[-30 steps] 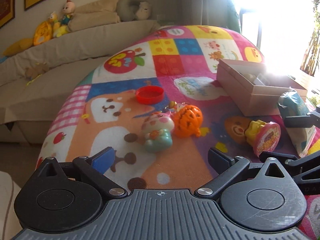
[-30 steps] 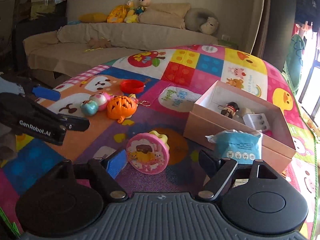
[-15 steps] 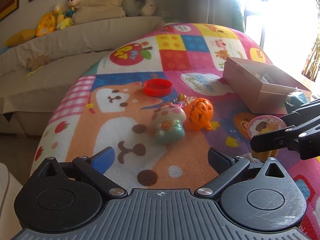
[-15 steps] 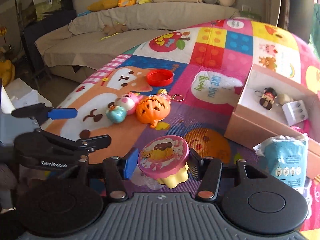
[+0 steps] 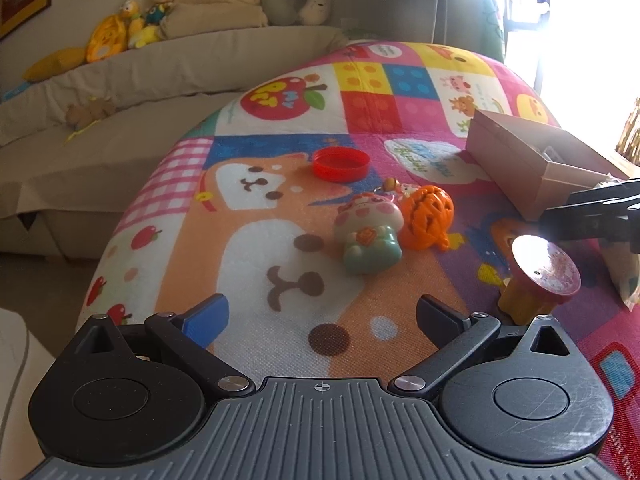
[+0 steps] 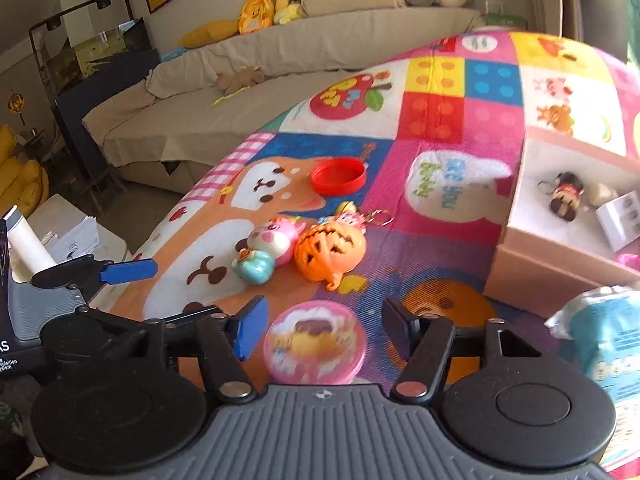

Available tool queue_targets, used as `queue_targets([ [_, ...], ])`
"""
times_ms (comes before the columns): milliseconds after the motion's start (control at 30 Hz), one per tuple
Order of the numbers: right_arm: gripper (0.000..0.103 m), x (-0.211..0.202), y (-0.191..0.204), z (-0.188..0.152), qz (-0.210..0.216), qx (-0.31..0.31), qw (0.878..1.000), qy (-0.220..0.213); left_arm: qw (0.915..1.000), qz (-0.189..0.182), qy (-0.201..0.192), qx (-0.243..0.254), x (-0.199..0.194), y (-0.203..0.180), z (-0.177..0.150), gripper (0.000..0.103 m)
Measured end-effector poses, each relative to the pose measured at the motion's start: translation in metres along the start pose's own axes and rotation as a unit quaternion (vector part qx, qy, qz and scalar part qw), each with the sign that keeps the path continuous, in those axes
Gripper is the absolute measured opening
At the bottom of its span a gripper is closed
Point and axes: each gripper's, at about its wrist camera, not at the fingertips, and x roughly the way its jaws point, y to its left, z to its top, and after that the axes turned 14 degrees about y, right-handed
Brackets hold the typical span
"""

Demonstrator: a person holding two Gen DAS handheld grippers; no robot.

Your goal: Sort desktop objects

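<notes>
A pink-topped pudding toy (image 6: 316, 344) on a yellow base stands on the colourful play mat between the fingers of my right gripper (image 6: 322, 324). Its jaws are opening, with a gap on each side of the toy. In the left wrist view the same toy (image 5: 540, 272) sits under the right gripper's fingers (image 5: 592, 216). My left gripper (image 5: 320, 312) is open over the bear print, holding nothing. Ahead of it lie a mushroom figure (image 5: 368, 236), an orange pumpkin (image 5: 426, 216) and a red lid (image 5: 340, 164).
An open pink cardboard box (image 6: 516, 264) at the right holds a small keychain figure (image 6: 566, 198) and a white item (image 6: 620, 218). A blue packet (image 6: 604, 332) lies just in front of the box. A beige sofa with plush toys runs behind the mat.
The right jaws closed around the pink pudding toy, then spread apart again. The toy, which lay tilted a second ago, now stands pink top up. The left gripper stayed open.
</notes>
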Motion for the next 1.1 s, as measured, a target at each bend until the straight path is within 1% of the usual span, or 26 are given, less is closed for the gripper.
queue_targets([
  [67,0.074,-0.017,-0.014,-0.014,-0.066,0.01,0.997,-0.03,0.9999,-0.012,-0.002,0.005,0.0,-0.004,-0.001,0.103],
  [100,0.076,-0.023,-0.02,-0.021,-0.108,0.015,0.993,-0.043,0.9997,-0.021,-0.006,0.008,-0.001,-0.006,-0.001,0.103],
  [133,0.081,-0.028,-0.025,-0.03,-0.148,0.017,0.987,-0.054,0.9993,-0.033,-0.012,0.011,-0.002,-0.008,-0.001,0.103],
  [167,0.085,-0.03,-0.031,-0.038,-0.175,0.019,0.983,-0.057,0.9986,-0.048,-0.017,0.014,-0.004,-0.01,-0.001,0.103],
  [267,0.087,-0.027,-0.056,-0.051,-0.2,0.049,0.978,-0.034,0.9953,-0.086,-0.027,0.036,-0.009,-0.022,-0.001,0.103],
  [333,0.087,-0.018,-0.073,-0.054,-0.206,0.072,0.976,-0.024,0.9927,-0.097,-0.034,0.063,-0.014,-0.033,-0.002,0.103],
  [400,0.087,-0.011,-0.084,-0.056,-0.202,0.09,0.975,-0.019,0.9903,-0.098,-0.039,0.09,-0.017,-0.044,-0.004,0.103],
  [433,0.081,-0.009,-0.088,-0.055,-0.193,0.098,0.976,-0.013,0.9898,-0.095,-0.039,0.1,-0.018,-0.048,-0.004,0.103],
  [467,0.068,-0.007,-0.092,-0.055,-0.166,0.105,0.98,-0.001,0.9895,-0.092,-0.038,0.105,-0.017,-0.052,-0.004,0.103],
  [500,0.061,-0.005,-0.092,-0.054,-0.133,0.112,0.985,0.013,0.9895,-0.09,-0.036,0.107,-0.016,-0.054,-0.004,0.103],
  [533,0.06,-0.005,-0.09,-0.055,-0.112,0.115,0.987,0.019,0.9898,-0.089,-0.032,0.106,-0.015,-0.056,-0.004,0.103],
  [600,0.06,-0.009,-0.08,-0.06,-0.077,0.114,0.99,0.035,0.9907,-0.085,-0.025,0.104,-0.011,-0.057,-0.003,0.103],
  [667,0.06,-0.016,-0.07,-0.061,-0.036,0.097,0.994,0.046,0.9915,-0.079,-0.018,0.102,-0.007,-0.059,-0.002,0.103],
  [700,0.06,-0.022,-0.065,-0.062,-0.027,0.088,0.995,0.04,0.9918,-0.077,-0.014,0.101,-0.005,-0.059,-0.002,0.103],
  [733,0.062,-0.028,-0.062,-0.061,-0.029,0.08,0.996,0.03,0.992,-0.076,-0.012,0.1,-0.003,-0.06,-0.003,0.103],
  [800,0.066,-0.046,-0.062,-0.055,-0.061,0.07,0.996,-0.012,0.9921,-0.077,-0.007,0.098,-0.001,-0.06,-0.004,0.103],
  [833,0.069,-0.055,-0.067,-0.051,-0.083,0.073,0.993,-0.036,0.9922,-0.078,-0.006,0.098,0.0,-0.06,-0.004,0.103],
  [867,0.07,-0.06,-0.074,-0.045,-0.112,0.081,0.989,-0.057,0.9922,-0.078,-0.004,0.097,0.002,-0.06,-0.004,0.103],
  [933,0.07,-0.062,-0.098,-0.029,-0.171,0.106,0.976,-0.083,0.9923,-0.079,-0.004,0.095,0.002,-0.06,-0.005,0.103],
  [1033,0.069,-0.048,-0.137,-0.008,-0.243,0.154,0.953,-0.091,0.9923,-0.085,-0.006,0.09,0.002,-0.057,-0.005,0.103],
  [1067,0.066,-0.038,-0.155,-0.003,-0.26,0.168,0.947,-0.084,0.9924,-0.087,-0.005,0.087,0.002,-0.057,-0.005,0.103],
  [1100,0.063,-0.028,-0.169,0.002,-0.264,0.177,0.946,-0.072,0.9925,-0.089,-0.004,0.084,0.003,-0.056,-0.005,0.103],
])
